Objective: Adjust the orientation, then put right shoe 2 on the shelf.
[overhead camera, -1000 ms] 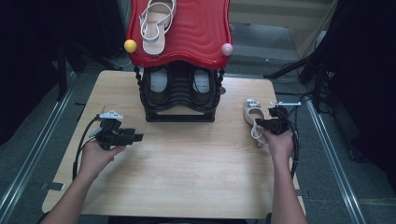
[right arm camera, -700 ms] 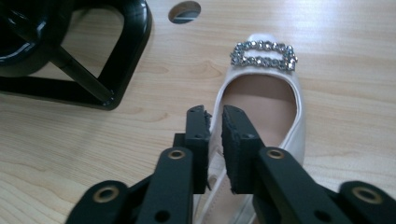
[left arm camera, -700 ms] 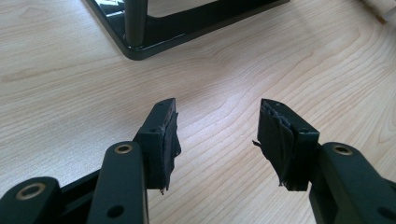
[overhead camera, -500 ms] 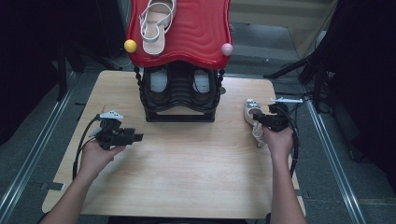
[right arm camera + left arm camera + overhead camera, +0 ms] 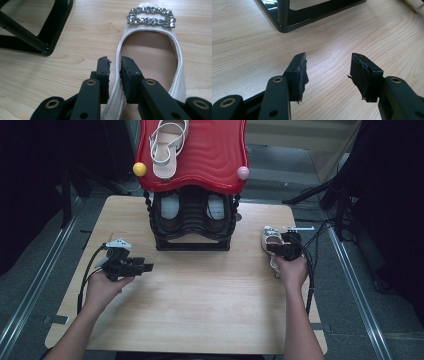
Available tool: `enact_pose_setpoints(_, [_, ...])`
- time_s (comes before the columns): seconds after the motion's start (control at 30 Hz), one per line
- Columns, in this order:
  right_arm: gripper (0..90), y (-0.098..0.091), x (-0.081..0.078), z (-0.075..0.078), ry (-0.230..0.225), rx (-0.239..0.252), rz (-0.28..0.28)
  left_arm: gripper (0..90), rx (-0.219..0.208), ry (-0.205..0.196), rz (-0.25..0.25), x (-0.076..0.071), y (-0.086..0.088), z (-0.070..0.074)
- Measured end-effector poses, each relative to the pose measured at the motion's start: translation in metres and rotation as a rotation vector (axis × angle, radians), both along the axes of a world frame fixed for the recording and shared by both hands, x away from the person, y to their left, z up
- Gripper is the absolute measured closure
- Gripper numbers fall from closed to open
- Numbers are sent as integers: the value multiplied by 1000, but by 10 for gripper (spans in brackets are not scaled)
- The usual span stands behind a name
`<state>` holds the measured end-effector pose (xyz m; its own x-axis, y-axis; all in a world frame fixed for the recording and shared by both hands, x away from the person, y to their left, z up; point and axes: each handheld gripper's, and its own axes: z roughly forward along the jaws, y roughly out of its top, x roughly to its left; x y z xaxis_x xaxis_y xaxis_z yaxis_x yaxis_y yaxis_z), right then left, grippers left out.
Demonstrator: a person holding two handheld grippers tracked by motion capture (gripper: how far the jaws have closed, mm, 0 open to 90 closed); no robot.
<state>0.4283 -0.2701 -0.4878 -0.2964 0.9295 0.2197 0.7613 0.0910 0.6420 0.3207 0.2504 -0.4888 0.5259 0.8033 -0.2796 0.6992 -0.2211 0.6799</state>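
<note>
A white shoe with a rhinestone buckle lies on the wooden table at the right, also seen in the high view as the shoe. My right gripper stands over its near side wall. The jaws have just been opening a little, and now one is outside the wall and one inside, a narrow gap apart, not visibly pressing. This right gripper points left. My left gripper is wide open over bare wood with nothing between its fingers. The high view has the left gripper at the table's left.
A black shoe rack with a red wavy top stands at the back centre. A pale sandal lies on top and a dark pair sits inside. Its base frame is close left of the right gripper. Metal rails run along both table sides.
The right gripper has shifted slightly left onto the white shoe. The left hand and its gripper have stayed put.
</note>
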Motion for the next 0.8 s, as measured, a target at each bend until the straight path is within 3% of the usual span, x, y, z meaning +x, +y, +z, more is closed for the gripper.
enact_pose_setpoints(0.17, [820,1,4,-3,67,-26,-20,473,0,-5,-3,-1,0,0])
enact_pose_setpoints(0.27, [848,1,5,-4,78,-27,-29,473,-2,-16,2,-1,1,1])
enact_pose_setpoints(0.57, [886,-7,5,-3,80,26,-45,475,1,-16,6,-1,2,0])
enact_pose_setpoints(0.8, [888,-11,4,0,63,29,-50,476,3,-18,11,-1,2,0])
